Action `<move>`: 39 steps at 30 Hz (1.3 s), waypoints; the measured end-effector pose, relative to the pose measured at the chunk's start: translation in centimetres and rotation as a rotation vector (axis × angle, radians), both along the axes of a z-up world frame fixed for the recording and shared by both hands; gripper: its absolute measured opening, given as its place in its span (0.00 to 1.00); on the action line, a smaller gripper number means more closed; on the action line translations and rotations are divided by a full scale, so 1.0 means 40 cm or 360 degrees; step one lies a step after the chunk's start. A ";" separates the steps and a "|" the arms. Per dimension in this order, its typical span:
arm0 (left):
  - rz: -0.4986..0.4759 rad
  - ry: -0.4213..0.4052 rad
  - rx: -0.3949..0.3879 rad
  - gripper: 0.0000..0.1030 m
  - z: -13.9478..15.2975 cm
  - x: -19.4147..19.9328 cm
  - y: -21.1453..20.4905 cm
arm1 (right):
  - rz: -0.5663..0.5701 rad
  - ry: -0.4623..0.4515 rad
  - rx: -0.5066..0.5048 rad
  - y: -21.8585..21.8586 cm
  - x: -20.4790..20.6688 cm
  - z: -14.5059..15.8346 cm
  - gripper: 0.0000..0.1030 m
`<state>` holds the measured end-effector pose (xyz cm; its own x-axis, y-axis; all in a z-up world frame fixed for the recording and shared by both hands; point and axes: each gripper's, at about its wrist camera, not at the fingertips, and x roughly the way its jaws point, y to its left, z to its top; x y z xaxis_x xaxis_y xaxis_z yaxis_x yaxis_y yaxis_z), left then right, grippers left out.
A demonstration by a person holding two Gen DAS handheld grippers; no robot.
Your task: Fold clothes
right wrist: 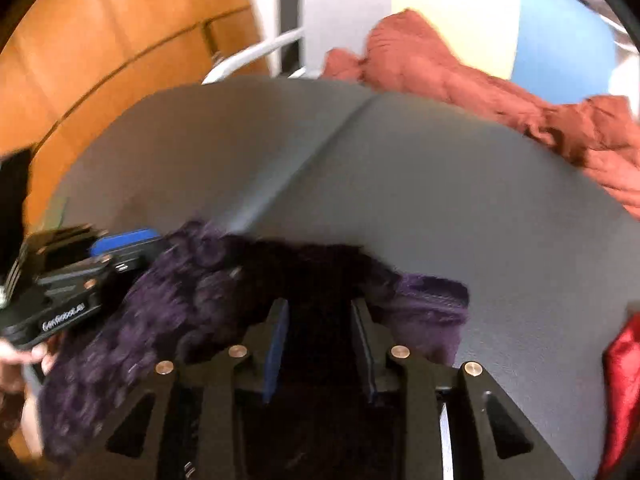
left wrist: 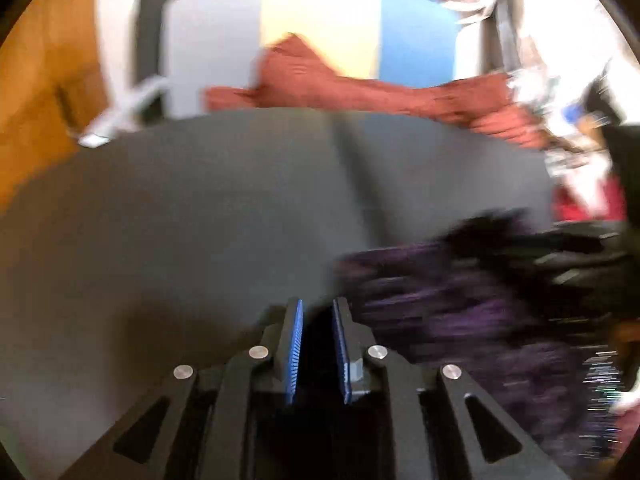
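The purple fleece (right wrist: 168, 304) lies bunched at the table's (right wrist: 400, 184) 6 o'clock edge; it looks soft, light and floppy. Both grippers, left (left wrist: 318, 308) and right (right wrist: 320, 308), have fingers apart, dark fleece between them; the hem at 4 o'clock seems best to grip

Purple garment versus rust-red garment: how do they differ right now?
The purple garment is dark and fuzzy, and lies at the near edge of the grey table; the rust-red garment is lighter, crinkled, and heaped at the far edge. The purple one sits bunched between the right gripper fingers, with the left gripper alongside; the rust-red one lies untouched. Both are crumpled, unfolded.
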<state>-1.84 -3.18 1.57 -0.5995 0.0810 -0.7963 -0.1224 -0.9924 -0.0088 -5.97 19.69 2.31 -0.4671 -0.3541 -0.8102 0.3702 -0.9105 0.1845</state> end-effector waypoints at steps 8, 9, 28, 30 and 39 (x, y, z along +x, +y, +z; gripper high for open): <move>-0.0006 0.0008 0.0830 0.29 0.030 0.093 -0.172 | -0.0223 0.0096 -0.0421 0.152 0.118 0.057 0.67; -0.0035 0.0019 0.0917 0.36 0.035 0.120 -0.187 | -0.0238 0.0113 -0.0506 0.178 0.160 0.069 0.80; -0.0053 -0.0241 0.1185 0.58 -0.053 0.260 -0.185 | -0.0289 -0.0375 -0.0946 0.266 0.290 -0.057 0.86; -0.0070 -0.0252 0.1200 0.59 -0.054 0.251 -0.172 | -0.0239 -0.0409 -0.0964 0.237 0.279 -0.060 0.86; -0.0140 -0.0273 0.1275 0.57 -0.059 0.224 -0.127 | -0.0113 -0.0343 -0.0678 0.145 0.273 -0.038 0.79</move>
<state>7.14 -8.27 -0.80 -0.4400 0.7043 -0.5571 -0.1319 -0.6643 -0.7357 4.93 25.47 0.80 -0.3395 -0.6491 -0.6808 0.2224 -0.7586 0.6124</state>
